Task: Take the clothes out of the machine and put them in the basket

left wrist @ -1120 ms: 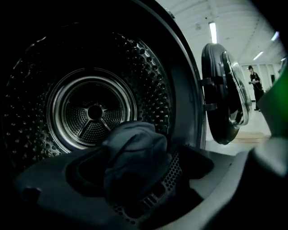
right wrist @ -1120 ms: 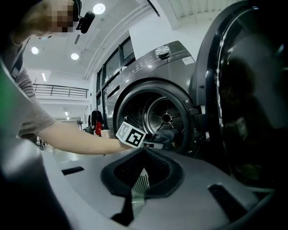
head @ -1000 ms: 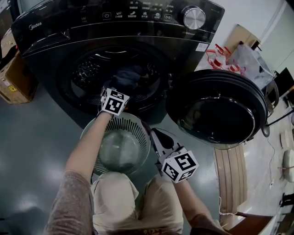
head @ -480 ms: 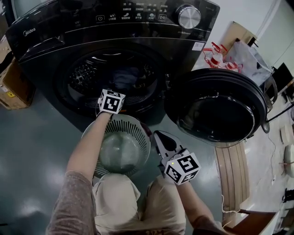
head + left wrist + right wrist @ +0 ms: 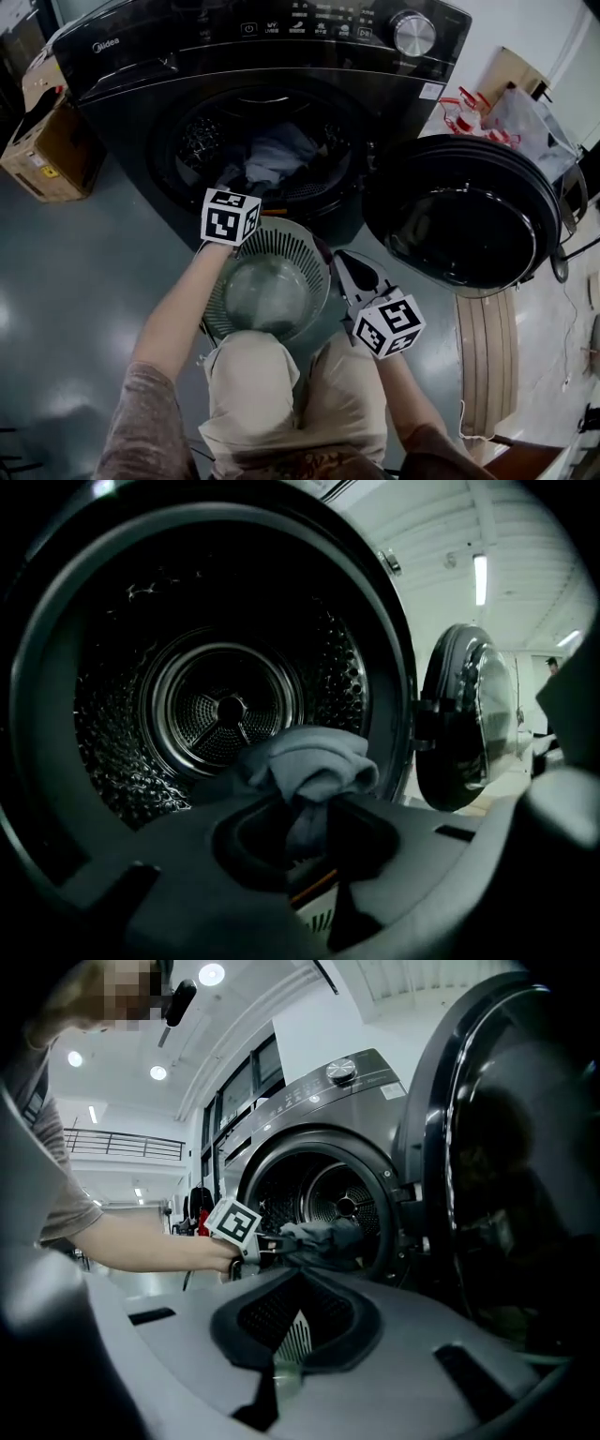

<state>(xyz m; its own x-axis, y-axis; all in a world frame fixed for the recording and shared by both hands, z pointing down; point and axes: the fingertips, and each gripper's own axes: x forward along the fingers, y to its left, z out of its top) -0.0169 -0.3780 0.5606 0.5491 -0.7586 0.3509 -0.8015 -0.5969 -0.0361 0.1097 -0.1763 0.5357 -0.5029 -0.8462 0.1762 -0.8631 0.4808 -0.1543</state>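
**Left hand-held gripper clamped on grey garment at the drum mouth**

We see the left hand-held gripper (image 5: 305, 813) with its jaws just drawn in and now pinched on one grey garment (image 5: 314, 761). The cloth bunches up in front of the jaws and runs down between them. Straight ahead of this gripper lies the drum (image 5: 225, 705), and the garment hangs at the drum's mouth. More dark cloth lies inside beyond it, though we cannot count the pieces. The left forearm reaches out straight from the sleeve, and the marker cube sits just short of the opening.

The right hand-held gripper (image 5: 298, 1307) has its jaws nearly together with nothing held. Through the thin slit between them we see only basket ribs. Its arm is bent, so the gripper hangs close by the person's knee and points at the machine.

We count one washing machine (image 5: 141, 75). Its one door (image 5: 464, 220) is swung wide, out beyond the right gripper. One round ribbed basket (image 5: 298, 248) stands on the floor, below and behind the left gripper and just beside the right one. One cardboard box (image 5: 47, 141) sits far off to the left gripper's outer side.
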